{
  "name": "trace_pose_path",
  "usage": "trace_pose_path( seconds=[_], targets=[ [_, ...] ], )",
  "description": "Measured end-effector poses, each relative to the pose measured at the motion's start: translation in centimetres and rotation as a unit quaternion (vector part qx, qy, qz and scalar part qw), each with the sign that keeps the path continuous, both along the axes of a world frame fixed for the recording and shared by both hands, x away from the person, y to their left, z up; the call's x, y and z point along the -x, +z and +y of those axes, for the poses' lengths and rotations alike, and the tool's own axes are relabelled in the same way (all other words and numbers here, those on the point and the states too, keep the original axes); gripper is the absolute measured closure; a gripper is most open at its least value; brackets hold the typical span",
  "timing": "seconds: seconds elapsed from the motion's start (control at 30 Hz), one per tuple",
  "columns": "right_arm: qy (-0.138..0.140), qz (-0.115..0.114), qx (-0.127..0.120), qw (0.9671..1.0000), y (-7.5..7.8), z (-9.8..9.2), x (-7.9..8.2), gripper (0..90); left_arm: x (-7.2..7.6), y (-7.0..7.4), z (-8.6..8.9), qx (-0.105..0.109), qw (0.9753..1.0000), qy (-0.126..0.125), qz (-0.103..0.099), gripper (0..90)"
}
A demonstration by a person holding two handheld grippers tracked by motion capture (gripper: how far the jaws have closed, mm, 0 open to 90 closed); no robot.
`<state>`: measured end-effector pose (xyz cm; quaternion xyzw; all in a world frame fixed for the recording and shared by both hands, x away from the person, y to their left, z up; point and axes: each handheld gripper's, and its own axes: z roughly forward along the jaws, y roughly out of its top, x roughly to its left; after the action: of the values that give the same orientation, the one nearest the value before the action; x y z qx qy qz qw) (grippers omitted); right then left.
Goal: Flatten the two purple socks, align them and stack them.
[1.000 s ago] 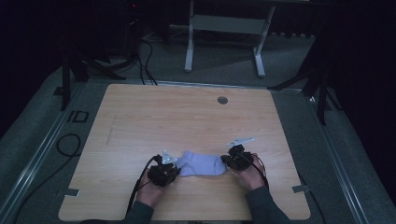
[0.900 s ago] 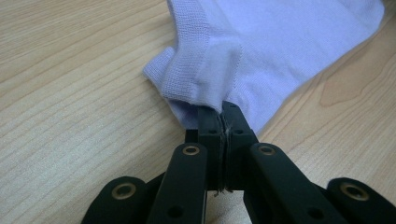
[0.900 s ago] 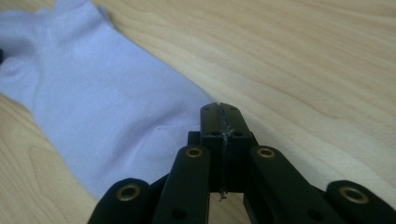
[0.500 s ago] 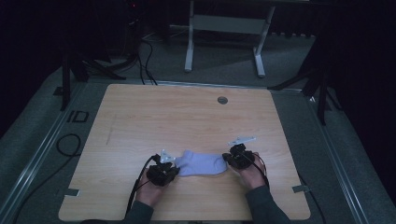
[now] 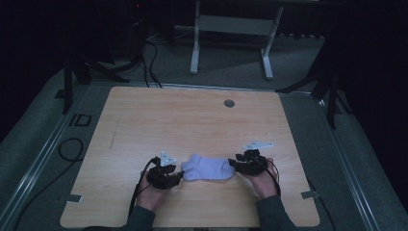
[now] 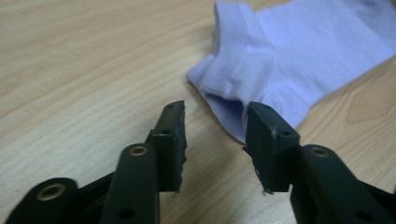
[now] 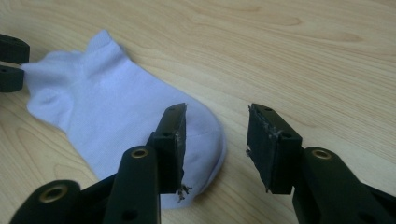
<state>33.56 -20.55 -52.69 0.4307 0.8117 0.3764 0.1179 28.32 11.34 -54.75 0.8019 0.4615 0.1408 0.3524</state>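
Sock, pale lilac, short ankle cut, ribbed knit cuff (image 5: 207,169): lying flat on the light wood-grain table (image 5: 192,120), near its front edge, between my two hands.

Left gripper (image 6: 215,140): I am holding it at the cuff end with its jaws apart, one jaw resting over bare wood, the other just reaching the lower hem of the cuff (nothing pinched between them).

Right gripper (image 7: 216,140): I am holding it at the toe end, jaws likewise spread and gripping nothing; one jaw is standing over the rounded toe, the other over bare table beside it.

Risks, as I am judging them: closing now, either pair could be catching only the thin edge of the fabric, so the sock may be slipping free on lifting. The left is sitting off-centre on the cuff, so a pull could be bunching or twisting the knit. Uneven pulls from the two ends could be dragging the sock sideways instead of stretching it.
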Motion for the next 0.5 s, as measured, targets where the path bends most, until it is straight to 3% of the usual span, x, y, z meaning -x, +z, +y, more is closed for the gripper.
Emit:
trace_pose_path(
  seconds=[0.5],
  targets=[
    [-0.061, 0.01, -0.021, 0.9979, -0.9, -4.2, 0.1, 53.5, -1.2, 0.2, 2.4, 0.015, 0.9986, 0.05, -0.007, 55.4]
  ],
)
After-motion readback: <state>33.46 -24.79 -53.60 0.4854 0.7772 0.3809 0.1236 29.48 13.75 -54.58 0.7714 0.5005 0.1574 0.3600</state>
